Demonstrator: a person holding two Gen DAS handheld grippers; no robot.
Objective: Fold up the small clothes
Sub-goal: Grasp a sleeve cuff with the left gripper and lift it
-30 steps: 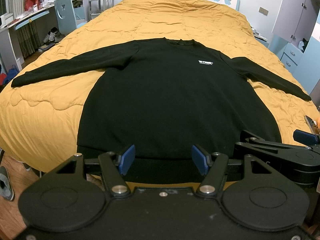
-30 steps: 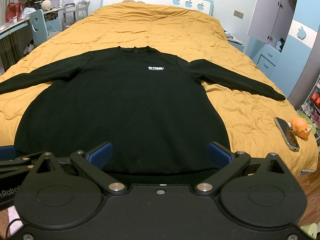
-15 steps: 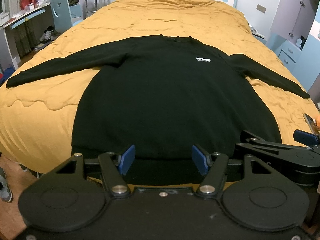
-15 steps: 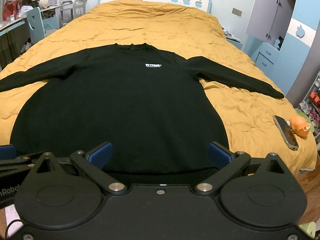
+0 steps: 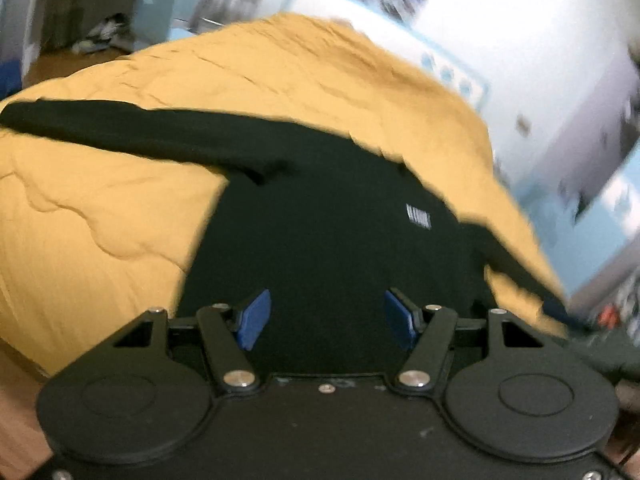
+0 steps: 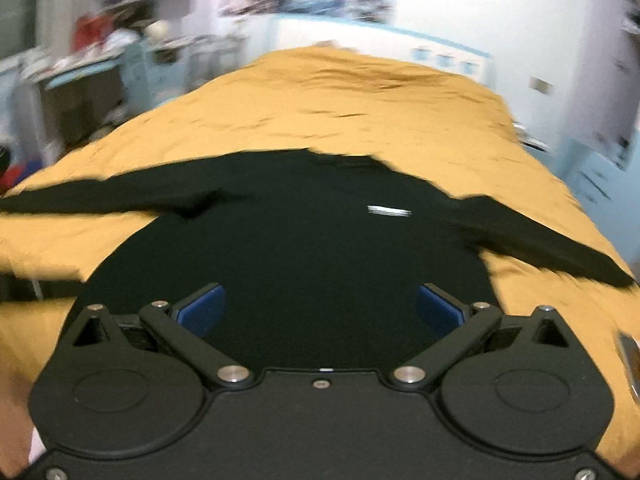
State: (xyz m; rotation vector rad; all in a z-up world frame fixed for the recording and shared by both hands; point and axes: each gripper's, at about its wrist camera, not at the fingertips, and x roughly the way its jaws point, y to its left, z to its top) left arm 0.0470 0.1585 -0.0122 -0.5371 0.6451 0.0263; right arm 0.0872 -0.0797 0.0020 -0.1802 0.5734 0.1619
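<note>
- The bed [image 6: 360, 92] fills most of both my views, covered by a mustard-yellow quilt [image 5: 100, 200] that runs back to a white and blue headboard [image 6: 380, 40]; both pictures are smeared with blur.
- The black sweatshirt [image 6: 304, 236] lies flat on the quilt, front up, hem toward me and collar toward the headboard, both sleeves spread out to the sides.
- Its long sleeve [image 5: 132, 128] stretches far to the left in my left-hand view, resting on the quilt.
- My left gripper [image 5: 327, 320] is tilted, so the bed slants across its view; it sits low over the hem end of the sweatshirt with its blue pads [image 5: 253, 319] apart and nothing between them.
- My right gripper [image 6: 320, 312] is held more level, also over the hem end, its blue pads [image 6: 200, 310] spread wider still, holding nothing.
- A small white logo [image 6: 389, 211] marks the chest.
- A phone's edge [image 6: 628, 356] shows at the far right on the quilt.
</note>
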